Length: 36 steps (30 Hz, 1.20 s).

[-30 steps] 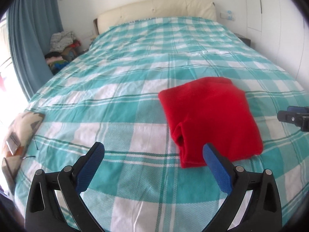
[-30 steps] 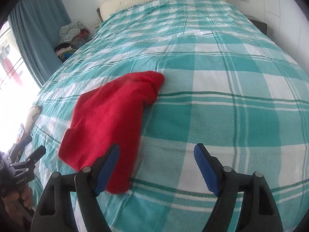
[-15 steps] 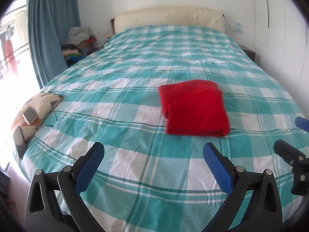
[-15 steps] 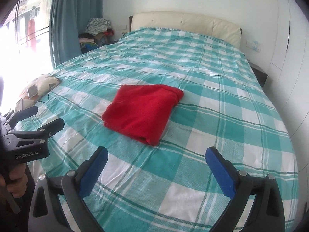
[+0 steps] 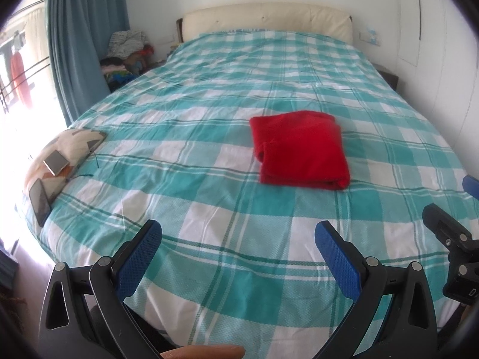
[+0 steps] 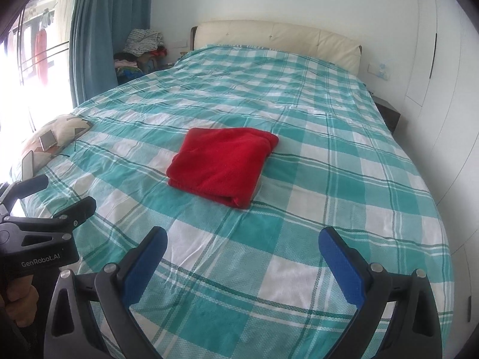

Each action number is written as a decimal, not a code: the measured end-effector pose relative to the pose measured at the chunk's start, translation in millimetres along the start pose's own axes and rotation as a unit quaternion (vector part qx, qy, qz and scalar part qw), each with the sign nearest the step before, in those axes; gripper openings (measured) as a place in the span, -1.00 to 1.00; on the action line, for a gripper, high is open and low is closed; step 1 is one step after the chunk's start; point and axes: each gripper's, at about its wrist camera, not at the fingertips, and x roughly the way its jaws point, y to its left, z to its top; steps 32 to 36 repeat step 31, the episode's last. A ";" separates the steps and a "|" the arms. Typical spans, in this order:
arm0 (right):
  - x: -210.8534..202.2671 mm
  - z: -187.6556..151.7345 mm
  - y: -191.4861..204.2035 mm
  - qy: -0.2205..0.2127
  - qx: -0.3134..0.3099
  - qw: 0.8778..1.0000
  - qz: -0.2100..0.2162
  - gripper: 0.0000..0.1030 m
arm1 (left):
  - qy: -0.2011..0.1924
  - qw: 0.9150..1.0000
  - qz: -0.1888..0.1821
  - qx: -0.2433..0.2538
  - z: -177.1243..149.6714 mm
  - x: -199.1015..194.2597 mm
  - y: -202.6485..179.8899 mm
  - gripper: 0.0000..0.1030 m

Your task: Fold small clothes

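Note:
A red garment (image 5: 301,149) (image 6: 223,163) lies folded into a neat rectangle in the middle of the bed (image 5: 209,179) (image 6: 329,179), which has a teal and white checked cover. My left gripper (image 5: 238,239) hangs open over the bed's near edge, well short of the garment, with nothing between its blue pads. Just as wide stands my right gripper (image 6: 242,245), also empty and back from the garment. In each view the other gripper shows at the frame's side, the right one (image 5: 449,239) and the left one (image 6: 42,218).
A patterned cushion (image 5: 63,152) (image 6: 57,134) with two phones on it lies at the bed's left edge. Blue curtains (image 5: 80,45) and a pile of clothes (image 5: 128,51) stand at the far left. A cream headboard (image 5: 266,24) and a white wall close the far side and right.
Both grippers have pulled back and up from the garment toward the bed's near edge. The right jaws have widened. The garment now lies folded flat, apart from both.

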 end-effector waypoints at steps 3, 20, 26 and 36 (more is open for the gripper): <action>-6.2 4.8 0.8 -0.006 0.005 1.000 -0.003 0.95 | -0.001 1.000 0.001 -0.004 0.9 -2.0 1.9 0.99; -4.6 -1.1 2.9 0.004 -0.002 1.000 -0.019 0.95 | -0.021 1.000 0.005 0.003 5.0 -14.3 1.1 0.99; -4.4 -1.4 2.7 0.004 -0.002 1.000 -0.018 0.95 | -0.026 1.000 0.014 0.004 5.8 -15.2 -2.4 0.99; -3.5 -1.4 1.4 0.005 -0.001 1.000 -0.017 0.95 | -0.026 0.999 0.022 0.005 5.7 -12.7 -1.2 0.99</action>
